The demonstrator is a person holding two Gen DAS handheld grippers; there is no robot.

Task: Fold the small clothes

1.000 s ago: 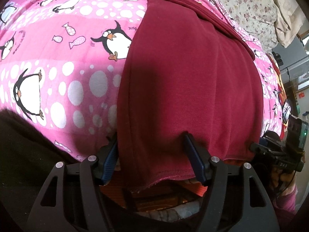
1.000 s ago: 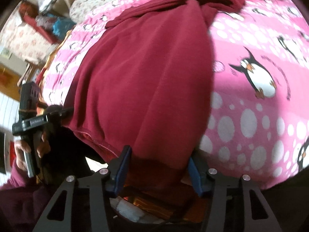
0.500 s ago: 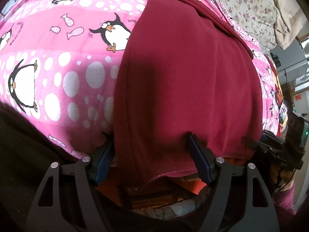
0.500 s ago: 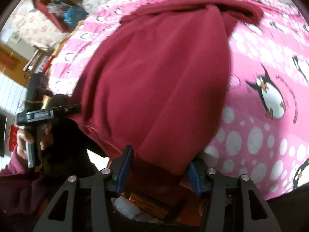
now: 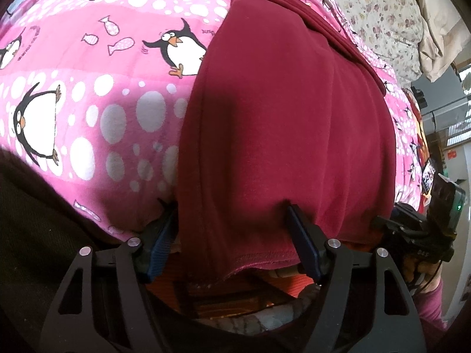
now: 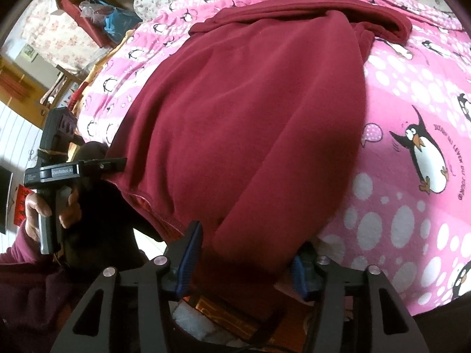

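Your left wrist view shows the dark red knit garment spread over the pink penguin-print fleece blanket, filling the middle and right of the frame, its stitched hem hanging at the bottom. Your left gripper stands wide, with the garment's lower left corner draped between the blue pads; the left pad sits at the cloth's side edge, the right pad against the cloth, and you cannot tell whether they press on it. At the lower right edge this view catches the other black tool and a pink sleeve.

Your right wrist view shows what the first does not: a hand gripping the black left tool at the middle left, and a cluttered room corner at the upper left. Your right gripper has its jaws at a middling gap with the garment's lower right corner bunched between the blue pads.

There are no containers in either view.
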